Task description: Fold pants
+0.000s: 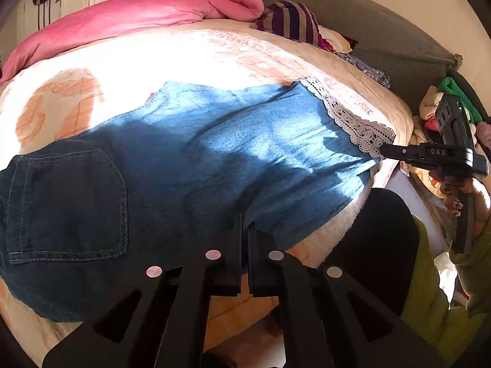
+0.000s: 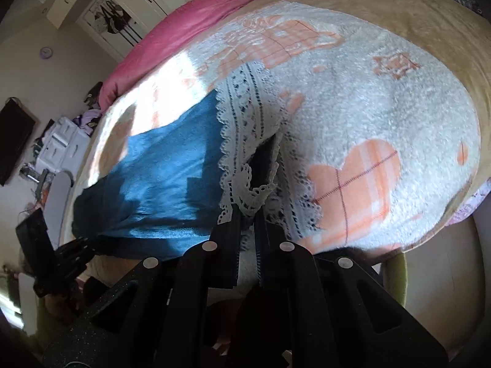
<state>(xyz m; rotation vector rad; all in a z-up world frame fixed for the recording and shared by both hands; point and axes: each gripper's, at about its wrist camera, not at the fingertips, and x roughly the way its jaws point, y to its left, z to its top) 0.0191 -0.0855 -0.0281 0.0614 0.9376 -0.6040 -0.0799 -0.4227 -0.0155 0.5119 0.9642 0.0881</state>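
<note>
Blue denim pants [image 1: 214,153] lie flat across the bed, back pocket [image 1: 67,205] at the left, white lace hem [image 1: 349,116] at the right. My left gripper [image 1: 244,217] is shut on the near edge of the pants' leg. My right gripper [image 1: 383,150] reaches in from the right and is shut on the lace hem. In the right wrist view the right gripper [image 2: 247,211] pinches bunched lace hem [image 2: 245,122], with the blue pants [image 2: 165,178] stretching left. The left gripper [image 2: 76,245] shows at the pants' near edge at lower left.
The bed has a white and orange fleece blanket [image 2: 368,107]. A pink duvet [image 1: 138,15] and a striped cloth [image 1: 291,21] lie at the far side by the grey headboard [image 1: 383,36]. Clothes [image 1: 442,104] are piled at the right. Wardrobe [image 2: 122,6] and drawers [image 2: 58,144] stand beyond.
</note>
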